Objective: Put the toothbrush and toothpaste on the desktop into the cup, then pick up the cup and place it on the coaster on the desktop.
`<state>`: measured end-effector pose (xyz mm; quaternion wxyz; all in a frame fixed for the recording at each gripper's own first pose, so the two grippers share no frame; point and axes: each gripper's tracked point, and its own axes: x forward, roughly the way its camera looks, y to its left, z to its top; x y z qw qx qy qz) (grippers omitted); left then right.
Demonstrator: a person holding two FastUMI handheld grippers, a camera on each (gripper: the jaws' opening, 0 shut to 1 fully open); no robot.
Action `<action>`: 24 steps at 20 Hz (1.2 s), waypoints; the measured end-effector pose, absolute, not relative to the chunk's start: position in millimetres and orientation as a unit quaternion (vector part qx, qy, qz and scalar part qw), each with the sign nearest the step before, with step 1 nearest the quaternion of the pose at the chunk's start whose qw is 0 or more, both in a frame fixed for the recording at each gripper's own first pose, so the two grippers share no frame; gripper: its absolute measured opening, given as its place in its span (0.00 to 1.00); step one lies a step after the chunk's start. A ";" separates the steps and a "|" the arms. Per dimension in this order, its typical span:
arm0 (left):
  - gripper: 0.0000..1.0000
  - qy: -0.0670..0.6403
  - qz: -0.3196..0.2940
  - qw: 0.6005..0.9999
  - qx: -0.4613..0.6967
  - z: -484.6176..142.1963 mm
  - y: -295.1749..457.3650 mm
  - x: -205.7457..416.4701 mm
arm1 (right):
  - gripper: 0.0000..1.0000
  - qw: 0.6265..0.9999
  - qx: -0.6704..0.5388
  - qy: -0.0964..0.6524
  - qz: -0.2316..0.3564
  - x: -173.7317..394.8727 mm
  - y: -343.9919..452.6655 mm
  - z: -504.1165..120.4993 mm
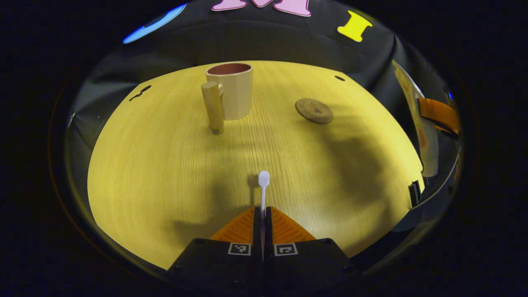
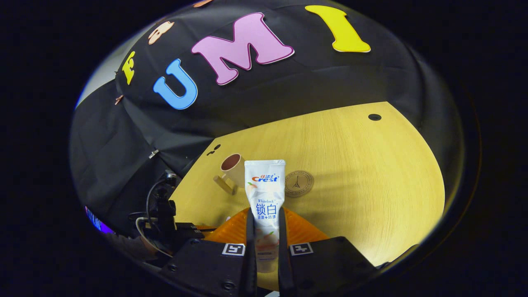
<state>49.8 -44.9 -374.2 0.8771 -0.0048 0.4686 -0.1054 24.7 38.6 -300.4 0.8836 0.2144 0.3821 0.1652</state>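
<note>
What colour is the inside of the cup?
Reddish-brown inside the cream cup, seen best in the left gripper view.

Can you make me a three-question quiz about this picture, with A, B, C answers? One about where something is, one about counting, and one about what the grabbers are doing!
1. Where is the coaster?
A. flat on the table, apart from the cup
B. under the cup
C. inside the cup

2. How many cups are on the table?
A. three
B. two
C. one

3. What does the right gripper hold?
A. nothing
B. the toothpaste
C. the cup

Answers:
1 A, bare wood lies between coaster and cup.
2 C, a single handled cup stands there.
3 B, both fingers press the tube; the left gripper pinches the toothbrush.
</note>
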 end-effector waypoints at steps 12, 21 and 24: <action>0.06 0.307 -0.218 0.923 -0.080 -242.2 -36.2 67.2 | 0.24 0.919 0.210 0.295 0.157 117.1 124.5 -247.2; 0.06 0.255 -0.251 0.927 -0.113 -199.7 -13.9 62.5 | 0.24 0.934 0.208 0.229 0.177 222.2 191.7 -243.2; 0.06 0.245 -0.263 0.924 -0.131 -196.1 -8.2 62.3 | 0.24 0.937 0.200 0.220 0.182 246.7 210.7 -257.8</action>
